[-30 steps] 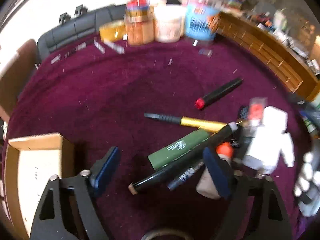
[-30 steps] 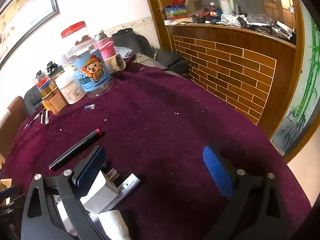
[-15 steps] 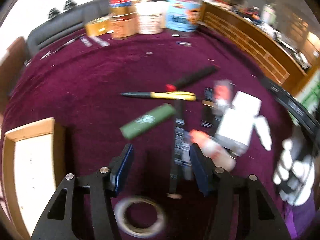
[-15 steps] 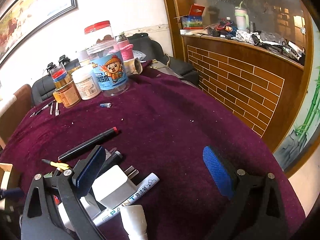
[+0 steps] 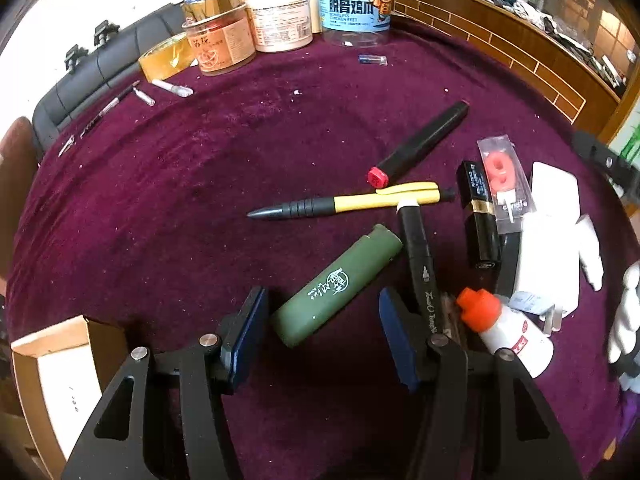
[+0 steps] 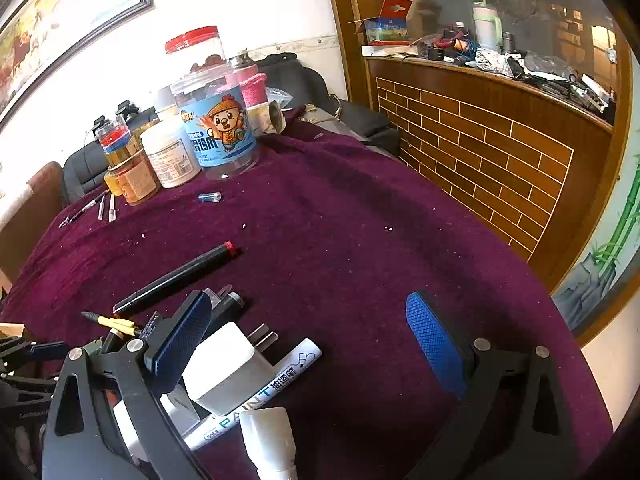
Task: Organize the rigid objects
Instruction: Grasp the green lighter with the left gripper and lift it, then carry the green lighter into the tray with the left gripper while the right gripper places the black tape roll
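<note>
On the purple cloth point(image 5: 200, 184) lies a green lighter point(image 5: 336, 284), its near end between the blue pads of my left gripper point(image 5: 322, 332). The jaws are closing, and a gap still shows on each side of the lighter. Beside it lie a black marker point(image 5: 420, 260), a yellow pen point(image 5: 352, 202), a red-tipped black marker point(image 5: 416, 144), a black lipstick point(image 5: 478, 216) and an orange-capped white bottle point(image 5: 500, 328). My right gripper point(image 6: 308, 344) stands wide open over bare cloth, its left finger next to a white plug charger point(image 6: 228, 364) and a white paint marker point(image 6: 260, 392).
An open cardboard box point(image 5: 56, 380) sits at the near left of the left wrist view. Several jars point(image 5: 280, 16) and a tape roll point(image 5: 168, 58) stand at the far edge, with small blades point(image 5: 168, 88) in front. A brick-patterned counter point(image 6: 500, 160) borders the right.
My left gripper's jaws have narrowed and shifted from the black marker to the green lighter. The tape ring seen under it earlier is out of view. The right gripper stays open.
</note>
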The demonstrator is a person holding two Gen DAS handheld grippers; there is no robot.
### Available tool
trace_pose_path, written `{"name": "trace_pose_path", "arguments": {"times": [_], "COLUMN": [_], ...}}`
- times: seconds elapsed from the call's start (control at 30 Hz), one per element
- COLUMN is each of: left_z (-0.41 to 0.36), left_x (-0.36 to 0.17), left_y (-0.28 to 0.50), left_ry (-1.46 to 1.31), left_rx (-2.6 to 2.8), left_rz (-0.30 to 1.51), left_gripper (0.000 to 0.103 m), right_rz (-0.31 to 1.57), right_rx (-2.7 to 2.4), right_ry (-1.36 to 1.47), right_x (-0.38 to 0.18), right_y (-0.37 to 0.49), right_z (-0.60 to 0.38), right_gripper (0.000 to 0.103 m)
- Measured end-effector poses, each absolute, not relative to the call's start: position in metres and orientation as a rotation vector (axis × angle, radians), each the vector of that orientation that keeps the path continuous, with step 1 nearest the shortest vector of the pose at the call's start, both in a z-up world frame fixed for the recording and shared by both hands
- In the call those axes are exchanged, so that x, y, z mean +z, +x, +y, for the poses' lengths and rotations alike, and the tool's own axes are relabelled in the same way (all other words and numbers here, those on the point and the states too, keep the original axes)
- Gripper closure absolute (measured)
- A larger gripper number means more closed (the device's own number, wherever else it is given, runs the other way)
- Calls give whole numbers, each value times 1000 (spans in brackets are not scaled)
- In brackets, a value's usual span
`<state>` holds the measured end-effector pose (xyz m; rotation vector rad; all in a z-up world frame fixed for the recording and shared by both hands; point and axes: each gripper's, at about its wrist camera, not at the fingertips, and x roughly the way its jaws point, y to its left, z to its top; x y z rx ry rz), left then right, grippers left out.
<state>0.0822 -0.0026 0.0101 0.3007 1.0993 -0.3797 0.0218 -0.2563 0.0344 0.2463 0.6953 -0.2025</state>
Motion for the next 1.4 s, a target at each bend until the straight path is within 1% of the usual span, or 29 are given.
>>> {"name": "trace_pose_path", "arguments": {"times": [0.07, 0.1, 0.13, 0.23, 0.5, 0.63, 0.77, 0.83, 0.97, 1.07, 1.17, 1.23, 1.4], "left_z": [-5, -6, -6, -6, -21, -19, -22, -26, -29, -21, -5, 13, 56], "left_x": [13, 15, 17, 23, 13, 12, 13, 14, 20, 38, 68, 90, 121], "left_y": [77, 73, 67, 57, 84, 84, 79, 76, 67, 56, 37, 14, -38], "left_ry": [313, 313, 304, 267, 251, 198, 219, 233, 229, 190, 129, 72, -23], "left_rx": [-380, -404, -423, -446, -412, -395, -380, -364, -347, -355, -363, -359, -309], "left_rz": [1109, 1112, 1113, 1107, 1088, 1073, 1050, 1047, 1024, 981, 923, 880, 787], "left_gripper": [69, 83, 85, 85, 83, 83, 82, 87, 87, 87, 87, 87, 86], "right_rz": [712, 716, 716, 707, 711, 718, 711, 705, 703, 706, 702, 696, 696], "right_rx": [-199, -198, -198, -191, -191, -183, -179, -179, -182, -179, -177, -178, -172], "right_ry": [253, 258, 264, 272, 253, 258, 263, 260, 254, 256, 258, 254, 219], "right_x": [32, 31, 31, 33, 33, 31, 32, 33, 33, 33, 34, 35, 33], "right_y": [23, 24, 23, 22, 23, 25, 24, 23, 23, 23, 23, 23, 24], "right_z": [-257, -258, -258, -259, -255, -254, -253, -253, -252, -253, -253, -253, -247], "right_gripper": [4, 4, 4, 4, 4, 4, 4, 4, 4, 4, 4, 4, 4]}}
